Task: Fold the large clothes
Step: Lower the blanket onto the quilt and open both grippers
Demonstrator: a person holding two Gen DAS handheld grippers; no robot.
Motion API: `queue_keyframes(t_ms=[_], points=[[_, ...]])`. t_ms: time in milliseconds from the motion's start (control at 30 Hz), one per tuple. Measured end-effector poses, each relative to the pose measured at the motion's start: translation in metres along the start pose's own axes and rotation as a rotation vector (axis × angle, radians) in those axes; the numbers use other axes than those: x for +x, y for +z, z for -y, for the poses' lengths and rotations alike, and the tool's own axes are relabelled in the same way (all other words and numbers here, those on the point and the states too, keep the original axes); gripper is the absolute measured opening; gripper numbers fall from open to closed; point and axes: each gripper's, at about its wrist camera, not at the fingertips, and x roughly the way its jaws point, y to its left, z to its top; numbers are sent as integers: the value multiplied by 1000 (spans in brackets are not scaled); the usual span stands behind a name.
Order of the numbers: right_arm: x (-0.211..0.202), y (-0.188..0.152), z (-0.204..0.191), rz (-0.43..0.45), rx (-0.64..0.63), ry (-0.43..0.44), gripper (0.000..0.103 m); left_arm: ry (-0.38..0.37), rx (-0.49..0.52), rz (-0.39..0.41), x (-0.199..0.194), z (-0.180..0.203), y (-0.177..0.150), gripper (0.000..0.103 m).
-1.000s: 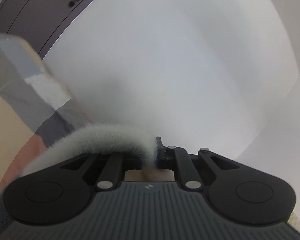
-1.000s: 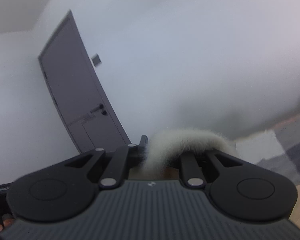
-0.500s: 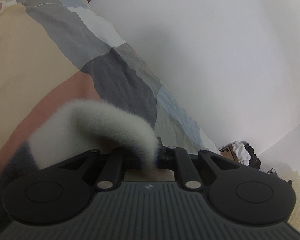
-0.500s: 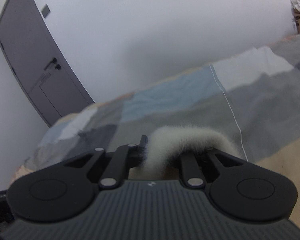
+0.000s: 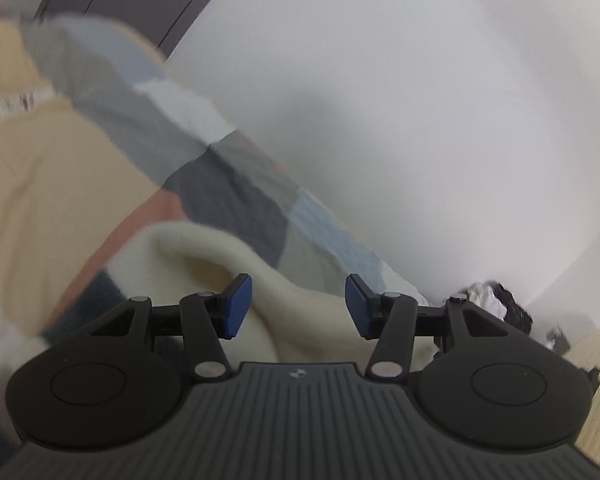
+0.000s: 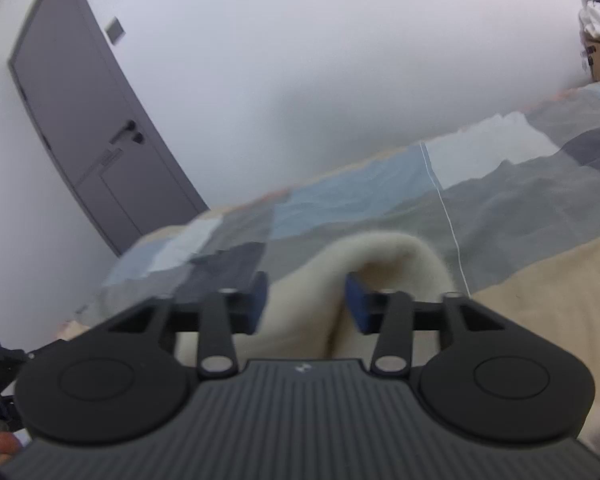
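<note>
Cream fleece garment [image 5: 300,312] lies humped on the patchwork bedspread [image 5: 236,184], its folded edge just laid down. You're releasing: left gripper [image 5: 298,306] and right gripper [image 6: 306,300] have just been opening, jaws spread, fleece loose between them, unpinched. Next, back out and regrip for another fold.

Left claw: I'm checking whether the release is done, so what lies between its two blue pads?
In the left wrist view, a fold of the cream fleece garment lies between the open left claw's pads, unpinched.
</note>
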Motion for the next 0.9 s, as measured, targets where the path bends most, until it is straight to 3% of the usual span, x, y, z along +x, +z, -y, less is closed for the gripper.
queue_keyframes(t_ms=[167, 433, 567, 900], points=[[-19, -14, -30, 30, -95, -23, 54, -7, 103, 14, -66, 44, -20, 58], [-108, -47, -67, 29, -199, -50, 54, -38, 172, -9, -156, 90, -75, 58], [-151, -65, -79, 2, -258, -100, 54, -32, 203, -39, -187, 103, -105, 58], [-224, -119, -75, -73, -225, -199, 53, -26, 212, -142, -229, 100, -170, 58]])
